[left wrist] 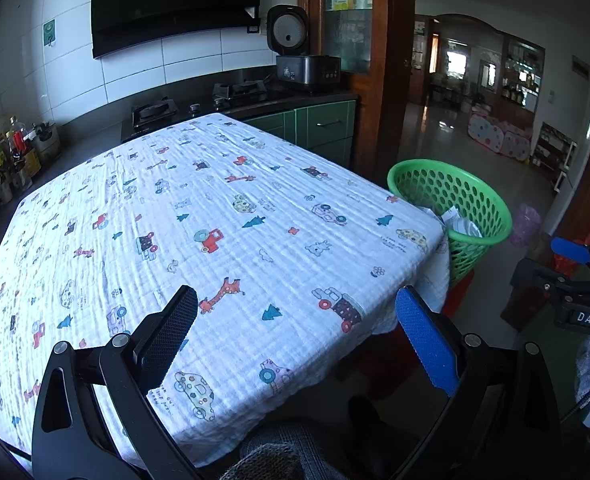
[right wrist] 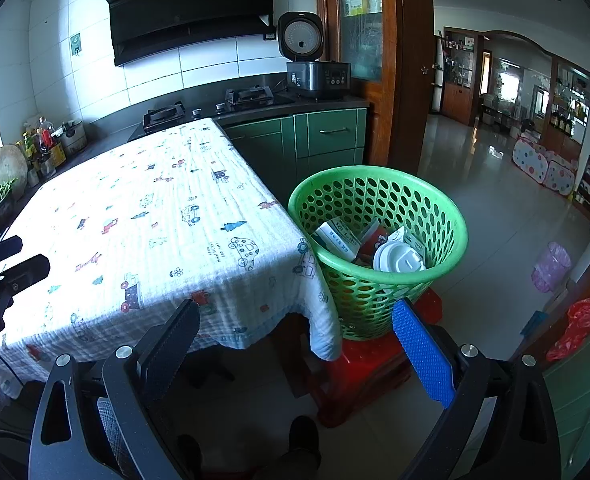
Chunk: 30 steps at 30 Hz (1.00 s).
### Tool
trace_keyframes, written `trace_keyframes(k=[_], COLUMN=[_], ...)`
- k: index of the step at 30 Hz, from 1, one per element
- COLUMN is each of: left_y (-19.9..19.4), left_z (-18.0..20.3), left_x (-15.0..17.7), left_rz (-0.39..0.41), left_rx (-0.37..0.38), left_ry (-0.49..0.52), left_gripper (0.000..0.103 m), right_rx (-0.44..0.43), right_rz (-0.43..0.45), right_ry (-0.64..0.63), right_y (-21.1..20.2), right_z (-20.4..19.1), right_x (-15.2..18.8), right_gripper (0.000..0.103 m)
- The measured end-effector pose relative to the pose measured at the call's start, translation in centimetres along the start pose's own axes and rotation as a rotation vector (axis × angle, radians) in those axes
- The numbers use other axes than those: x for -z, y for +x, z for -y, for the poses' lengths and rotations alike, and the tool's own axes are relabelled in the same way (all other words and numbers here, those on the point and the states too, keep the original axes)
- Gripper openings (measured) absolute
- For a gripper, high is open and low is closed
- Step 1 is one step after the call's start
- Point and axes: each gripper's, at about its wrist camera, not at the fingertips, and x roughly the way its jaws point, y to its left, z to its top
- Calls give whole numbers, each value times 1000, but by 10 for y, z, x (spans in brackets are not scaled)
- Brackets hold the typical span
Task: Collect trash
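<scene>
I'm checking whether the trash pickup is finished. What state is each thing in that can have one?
Left gripper: open, holding nothing.
Right gripper: open, holding nothing.
Green perforated plastic basket: upright on a red plastic stool, holding trash.
White plastic cup lid: lying in the basket.
White paper cartons: lying in the basket.
Cartoon-print white tablecloth: spread flat, no trash on it.
Black rice cooker: lid raised.

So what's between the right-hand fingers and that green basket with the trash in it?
Nothing blocks the way: in the right wrist view, only the red stool the green basket stands on lies beyond the open right gripper.
</scene>
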Motion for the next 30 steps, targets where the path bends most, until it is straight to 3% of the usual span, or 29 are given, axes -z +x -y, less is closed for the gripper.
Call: trace_keyframes(k=[30], left_y=[-4], left_z=[4], left_x=[-3], left_rz=[18], left_rx=[-6], left_ry=[4], left_gripper=[98], right_rx=[-16], right_rz=[15], right_ry=[6], right_y=[0], right_z=[-1], right_x=[0], right_gripper=[94])
